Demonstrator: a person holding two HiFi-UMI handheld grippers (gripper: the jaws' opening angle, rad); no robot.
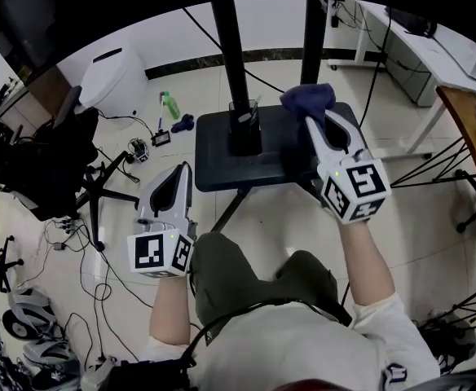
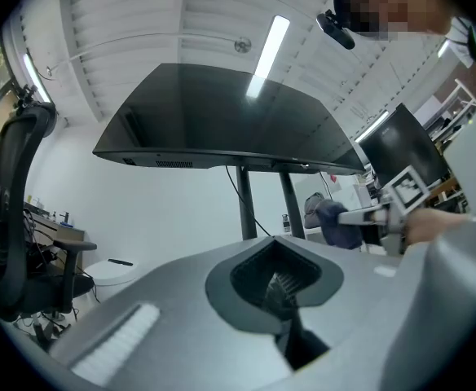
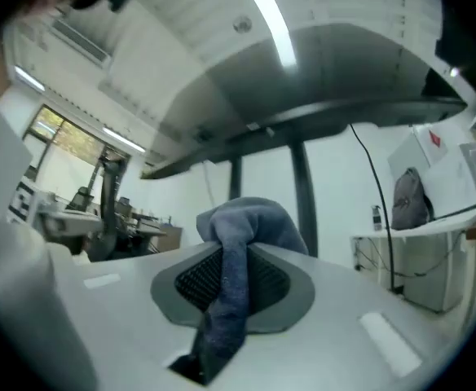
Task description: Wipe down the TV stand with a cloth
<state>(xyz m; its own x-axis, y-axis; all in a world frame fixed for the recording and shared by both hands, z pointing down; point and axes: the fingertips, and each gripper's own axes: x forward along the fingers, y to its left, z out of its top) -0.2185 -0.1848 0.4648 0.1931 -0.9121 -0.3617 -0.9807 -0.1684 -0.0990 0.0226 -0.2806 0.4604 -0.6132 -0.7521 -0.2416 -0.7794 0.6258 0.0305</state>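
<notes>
the right gripper (image 1: 310, 122), right of centre in the head view, has its jaws clamped on a dark blue cloth (image 1: 307, 98), bunched over the upper right corner of the tv stand (image 1: 222, 161) base. the left gripper (image 1: 184, 171), lower left, hangs beside the base's left edge, jaws together with nothing between them.

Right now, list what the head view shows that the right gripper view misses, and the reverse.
Head view only: the stand's dark base plate, left gripper, green bottle on the floor. Right gripper view only: ceiling light strip, grey backpack. Both: the blue cloth held by the right gripper, and the stand's two black posts.
</notes>
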